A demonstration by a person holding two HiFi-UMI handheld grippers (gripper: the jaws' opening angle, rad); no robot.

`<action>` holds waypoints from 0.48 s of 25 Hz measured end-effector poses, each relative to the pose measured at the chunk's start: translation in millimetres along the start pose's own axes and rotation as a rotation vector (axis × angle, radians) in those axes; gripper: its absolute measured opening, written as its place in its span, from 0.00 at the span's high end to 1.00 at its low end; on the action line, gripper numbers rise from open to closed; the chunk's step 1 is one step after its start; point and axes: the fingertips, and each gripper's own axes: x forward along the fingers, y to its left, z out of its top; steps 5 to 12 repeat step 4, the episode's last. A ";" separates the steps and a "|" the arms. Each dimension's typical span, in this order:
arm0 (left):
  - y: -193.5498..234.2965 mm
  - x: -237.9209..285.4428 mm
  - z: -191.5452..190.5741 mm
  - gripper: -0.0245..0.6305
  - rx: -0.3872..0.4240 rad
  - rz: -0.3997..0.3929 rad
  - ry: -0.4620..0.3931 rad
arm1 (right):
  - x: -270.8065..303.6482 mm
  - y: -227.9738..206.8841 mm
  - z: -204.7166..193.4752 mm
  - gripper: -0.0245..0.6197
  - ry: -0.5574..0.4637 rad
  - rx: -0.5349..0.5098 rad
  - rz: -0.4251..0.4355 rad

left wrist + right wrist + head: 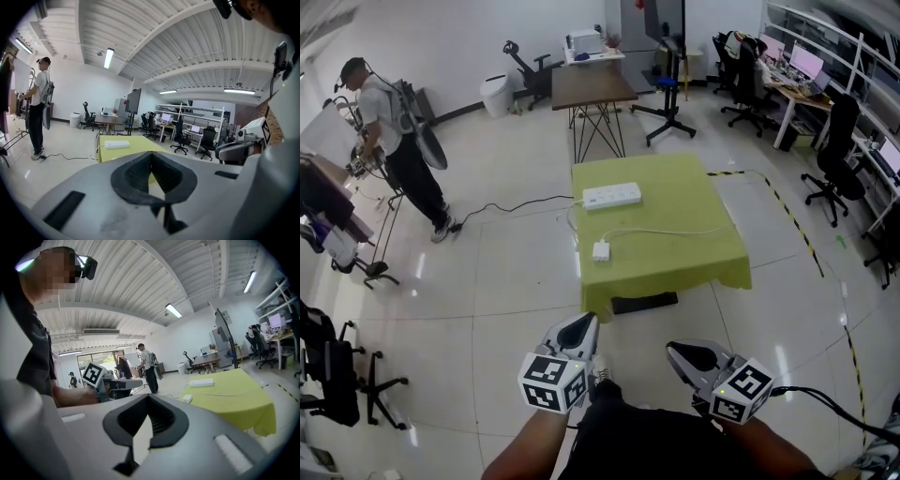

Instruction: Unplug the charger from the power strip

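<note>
The white charger lies flat on the green tabletop on the near side of the power strip and apart from it. Its cable trails off to the strip's right, so the unplugging looks done (whether any socket is still occupied is too small to tell). The left gripper and right gripper are both clenched on nothing, well short of the power strip, so little seems left to do.

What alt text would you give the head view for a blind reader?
A table draped in yellow-green carries a white power strip and, nearer, a white charger lying apart from it. Below, the left hand-held gripper and the right hand-held gripper are shut and empty, short of the table.
</note>
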 end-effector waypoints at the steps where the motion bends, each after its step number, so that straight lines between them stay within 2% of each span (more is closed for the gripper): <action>1: -0.7 0.3 0.5 0.95 0.002 0.001 -0.002 | -0.8 -0.3 -0.7 0.96 -0.001 0.000 0.000; 12: -2.1 1.9 2.1 0.95 0.006 0.006 -0.006 | -3.4 -2.4 -3.0 0.96 -0.003 0.002 0.000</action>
